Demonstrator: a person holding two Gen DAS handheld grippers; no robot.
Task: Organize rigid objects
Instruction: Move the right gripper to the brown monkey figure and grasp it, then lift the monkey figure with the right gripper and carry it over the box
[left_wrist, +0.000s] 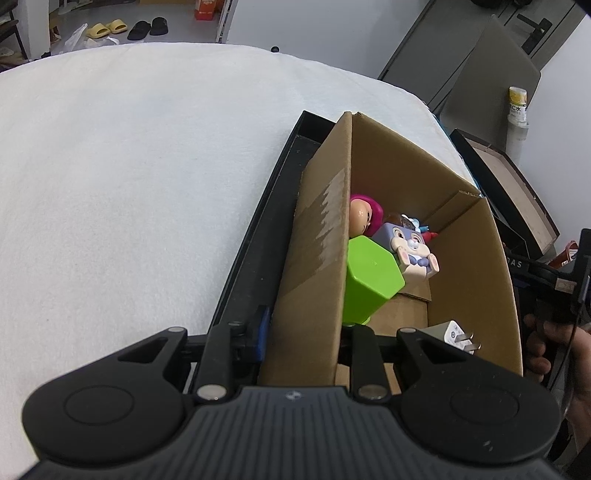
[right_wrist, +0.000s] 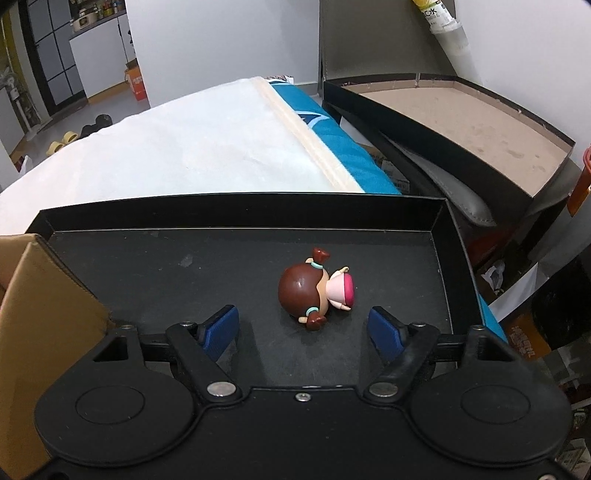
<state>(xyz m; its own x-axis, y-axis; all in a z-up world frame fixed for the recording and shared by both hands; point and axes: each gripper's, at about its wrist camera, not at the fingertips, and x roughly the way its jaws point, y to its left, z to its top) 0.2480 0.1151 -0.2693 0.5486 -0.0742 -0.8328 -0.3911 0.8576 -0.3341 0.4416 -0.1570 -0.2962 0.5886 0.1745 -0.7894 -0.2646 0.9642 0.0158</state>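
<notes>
A small doll (right_wrist: 314, 291) with brown hair buns and a pink dress lies on its side in the black tray (right_wrist: 236, 214). My right gripper (right_wrist: 302, 315) hangs open just in front of it, one blue pad on each side, neither touching. A cardboard box (left_wrist: 472, 266) stands in the same tray (left_wrist: 273, 206). My left gripper (left_wrist: 306, 332) is shut on the box's near left wall, one finger outside and one inside. In the box lie a green hexagonal block (left_wrist: 369, 277), a bunny cube toy (left_wrist: 410, 251), a pink-haired doll head (left_wrist: 364, 216) and a white plug adapter (left_wrist: 456, 334).
The tray rests on a white cloth-covered table (left_wrist: 129, 166) with a blue cloth edge (right_wrist: 332, 129). A second black box with a brown inside (right_wrist: 461, 122) sits off the table's right side. A person's hand (left_wrist: 546, 350) shows at the right edge of the left wrist view.
</notes>
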